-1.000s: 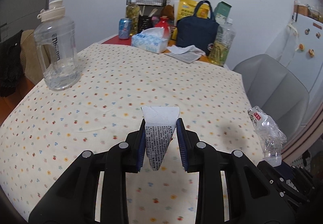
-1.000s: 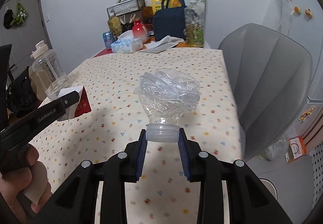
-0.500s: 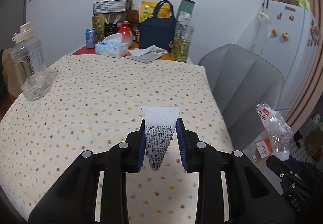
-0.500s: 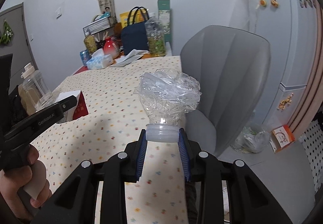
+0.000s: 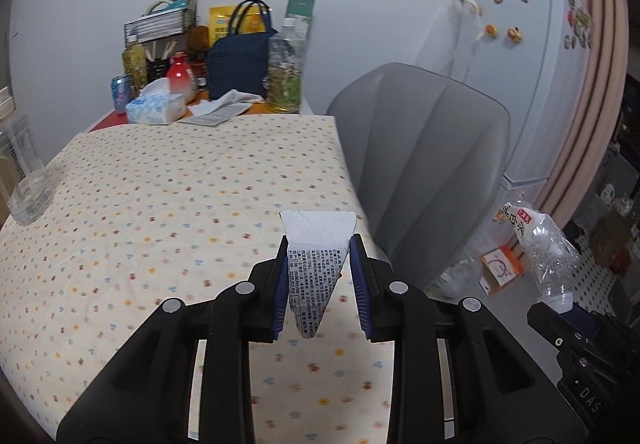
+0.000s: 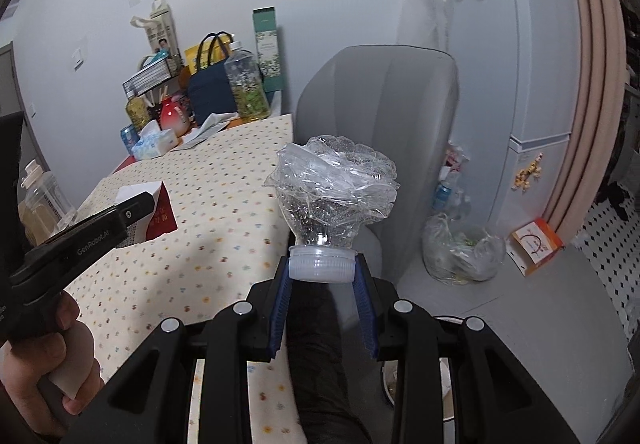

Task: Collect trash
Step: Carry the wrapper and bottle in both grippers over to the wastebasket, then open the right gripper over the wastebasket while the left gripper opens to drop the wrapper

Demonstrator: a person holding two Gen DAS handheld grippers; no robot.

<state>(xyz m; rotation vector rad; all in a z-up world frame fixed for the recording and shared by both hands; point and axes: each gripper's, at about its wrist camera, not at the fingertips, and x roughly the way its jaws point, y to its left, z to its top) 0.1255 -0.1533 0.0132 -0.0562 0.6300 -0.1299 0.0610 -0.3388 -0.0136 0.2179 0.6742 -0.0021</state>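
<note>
My left gripper (image 5: 319,244) is shut on a flattened paper carton (image 5: 316,264), white with black print, held above the near right part of the dotted tablecloth (image 5: 160,212). The carton shows red and white in the right wrist view (image 6: 154,214). My right gripper (image 6: 322,264) is shut on the white cap of a crushed clear plastic bottle (image 6: 334,196), held beyond the table's right edge, over the floor. The bottle also shows in the left wrist view (image 5: 540,244).
A grey chair (image 5: 424,172) stands at the table's right side. A clear bag of trash (image 6: 460,252) and an orange box (image 6: 536,240) lie on the floor by the white fridge (image 6: 532,64). A water jug (image 5: 24,172), tissue box (image 5: 156,110), bottles and a navy bag (image 5: 236,68) stand on the table.
Both grippers have swung to the right, away from the table's middle toward the chair and floor, each still holding its item.
</note>
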